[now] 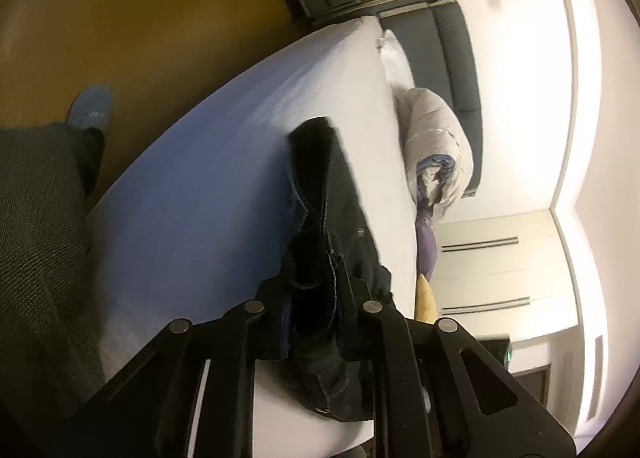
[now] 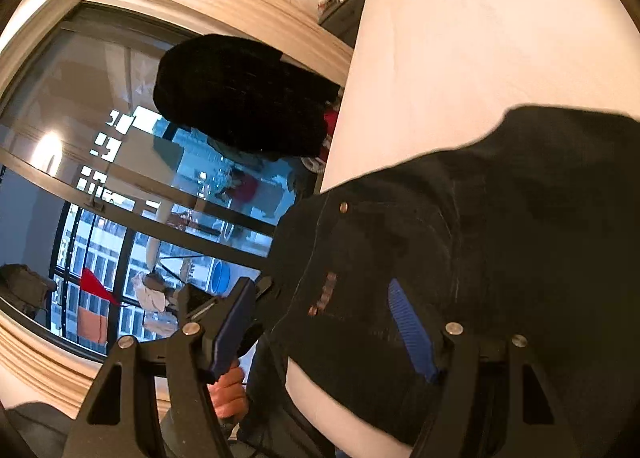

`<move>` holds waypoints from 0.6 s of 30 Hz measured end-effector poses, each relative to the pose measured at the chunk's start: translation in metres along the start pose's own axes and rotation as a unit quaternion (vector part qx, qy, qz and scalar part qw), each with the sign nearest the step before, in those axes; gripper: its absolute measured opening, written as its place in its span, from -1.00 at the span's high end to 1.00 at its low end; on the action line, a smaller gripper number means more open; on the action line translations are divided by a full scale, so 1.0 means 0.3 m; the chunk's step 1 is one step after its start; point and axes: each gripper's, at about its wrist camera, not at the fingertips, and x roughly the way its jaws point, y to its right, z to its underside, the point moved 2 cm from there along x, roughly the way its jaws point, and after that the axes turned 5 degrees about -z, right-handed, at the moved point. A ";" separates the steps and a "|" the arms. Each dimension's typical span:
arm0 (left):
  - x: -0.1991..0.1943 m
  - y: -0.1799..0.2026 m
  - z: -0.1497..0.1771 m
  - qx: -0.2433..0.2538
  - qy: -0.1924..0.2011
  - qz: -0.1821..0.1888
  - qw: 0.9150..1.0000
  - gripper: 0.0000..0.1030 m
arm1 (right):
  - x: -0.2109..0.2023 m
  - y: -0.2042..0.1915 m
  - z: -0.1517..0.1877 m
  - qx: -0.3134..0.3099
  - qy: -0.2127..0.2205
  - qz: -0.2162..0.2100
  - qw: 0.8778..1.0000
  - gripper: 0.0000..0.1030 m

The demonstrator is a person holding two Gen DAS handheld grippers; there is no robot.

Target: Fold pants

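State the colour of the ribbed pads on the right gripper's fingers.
Blue pads, seen best in the right wrist view, against the dark pants.

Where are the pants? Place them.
The pants lie on the bed near its edge, one end pinched in the left gripper; in the right wrist view they fill the lower right.

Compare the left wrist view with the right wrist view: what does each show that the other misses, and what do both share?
Only the left wrist view shows the headboard, the rolled duvet, the wardrobe and the left gripper shut on the pants. Only the right wrist view shows the window and the right gripper, open. Both show the dark pants on the bed.
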 end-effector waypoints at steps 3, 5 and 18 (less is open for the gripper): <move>-0.021 0.084 0.003 0.038 0.007 -0.003 0.999 0.77 | 0.062 0.088 -0.047 0.049 -0.030 0.000 0.998 -0.69; -0.029 0.139 0.011 0.062 0.010 -0.005 0.998 0.77 | 0.152 0.210 -0.033 0.101 -0.091 0.064 0.989 -0.71; -0.004 0.493 0.129 0.220 0.014 -0.021 0.975 0.77 | 0.150 0.164 0.034 0.022 -0.041 0.059 0.997 -1.00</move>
